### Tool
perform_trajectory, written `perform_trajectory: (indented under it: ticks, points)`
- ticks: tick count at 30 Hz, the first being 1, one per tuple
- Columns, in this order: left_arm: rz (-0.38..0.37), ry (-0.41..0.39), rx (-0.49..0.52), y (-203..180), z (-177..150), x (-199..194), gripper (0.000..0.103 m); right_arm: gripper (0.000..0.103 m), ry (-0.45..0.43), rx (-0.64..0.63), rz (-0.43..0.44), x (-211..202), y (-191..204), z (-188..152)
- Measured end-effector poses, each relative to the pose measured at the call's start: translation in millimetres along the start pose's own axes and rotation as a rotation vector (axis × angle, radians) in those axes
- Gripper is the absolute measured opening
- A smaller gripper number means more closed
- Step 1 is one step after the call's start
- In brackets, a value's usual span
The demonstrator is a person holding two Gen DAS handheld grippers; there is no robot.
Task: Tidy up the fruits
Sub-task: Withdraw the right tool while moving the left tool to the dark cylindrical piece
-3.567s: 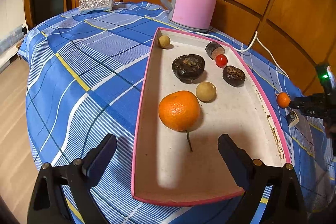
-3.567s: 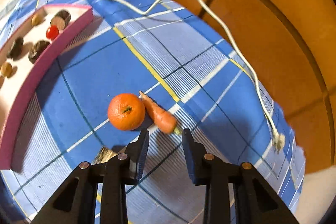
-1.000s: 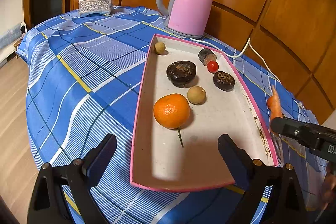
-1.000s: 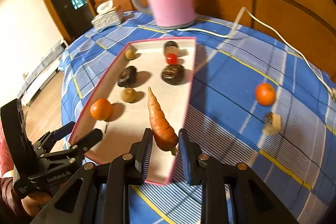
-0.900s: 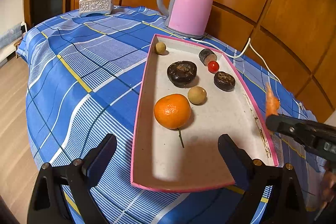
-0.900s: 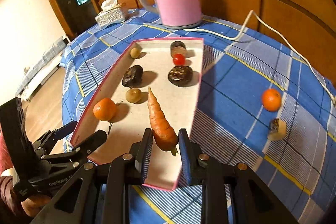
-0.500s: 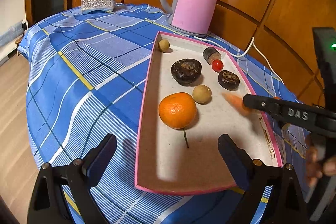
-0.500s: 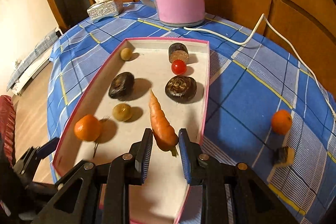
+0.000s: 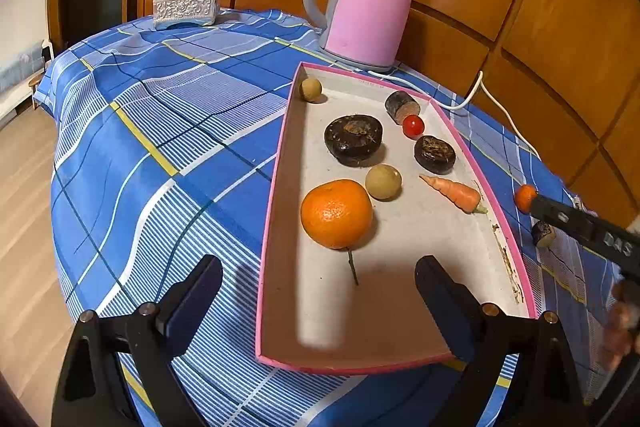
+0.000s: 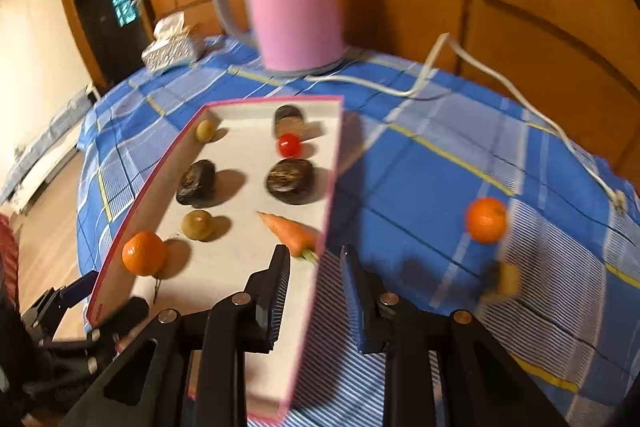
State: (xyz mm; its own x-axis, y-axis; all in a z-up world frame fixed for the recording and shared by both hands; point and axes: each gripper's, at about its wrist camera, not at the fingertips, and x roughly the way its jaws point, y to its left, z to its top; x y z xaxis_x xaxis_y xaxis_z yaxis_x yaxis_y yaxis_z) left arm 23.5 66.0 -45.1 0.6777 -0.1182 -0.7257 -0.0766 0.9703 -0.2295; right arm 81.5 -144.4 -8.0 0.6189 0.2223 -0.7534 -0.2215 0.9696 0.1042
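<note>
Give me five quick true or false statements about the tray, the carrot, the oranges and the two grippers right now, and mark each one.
1. The carrot lies inside the tray. True.
2. The right hand-held gripper is clamped on the carrot. False: its jaws are apart and empty, and the carrot lies on the tray floor in front of them.
3. A small orange sits on the tablecloth outside the tray. True.
4. The left hand-held gripper holds the large orange. False: it is open and empty, and the large orange rests in the tray.
5. The pink kettle stands inside the tray. False: it stands on the tablecloth beyond the tray's far end.
</note>
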Motion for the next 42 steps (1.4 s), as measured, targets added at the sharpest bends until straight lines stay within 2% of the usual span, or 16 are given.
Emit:
perform_trajectory:
  ticks: [6,14,20,25,30,34,37,38,39,42]
  points:
    - [-0.005,-0.008,0.011,-3,0,-4,0.098,0.028,-0.027,0.130,-0.143,-28,-55,-27]
    - [-0.016,-0.030,0.031,-9,4,-10,0.098,0.031,-0.010,0.477,-0.516,-54,-162,-88]
    - [-0.034,-0.045,0.071,-21,10,-17,0.098,0.031,0.007,0.647,-0.688,-61,-211,-122]
    - [-0.080,-0.047,0.125,-41,20,-21,0.098,0.036,-0.017,0.676,-0.747,-61,-223,-131]
    - [-0.207,-0.024,0.222,-82,35,-19,0.097,0.038,-0.040,0.671,-0.757,-58,-223,-133]
    - [-0.316,0.026,0.333,-131,41,-9,0.095,0.038,-0.051,0.676,-0.751,-60,-223,-135]
    - [-0.406,0.111,0.407,-172,41,8,0.087,0.038,-0.058,0.680,-0.745,-60,-223,-136]
    - [-0.428,0.138,0.421,-184,41,16,0.081,0.038,-0.060,0.681,-0.744,-61,-223,-137]
    - [-0.437,0.159,0.424,-193,39,21,0.077,0.038,-0.061,0.681,-0.744,-61,-223,-137]
    - [-0.452,0.210,0.427,-218,35,40,0.077,0.038,-0.065,0.682,-0.742,-61,-223,-138]
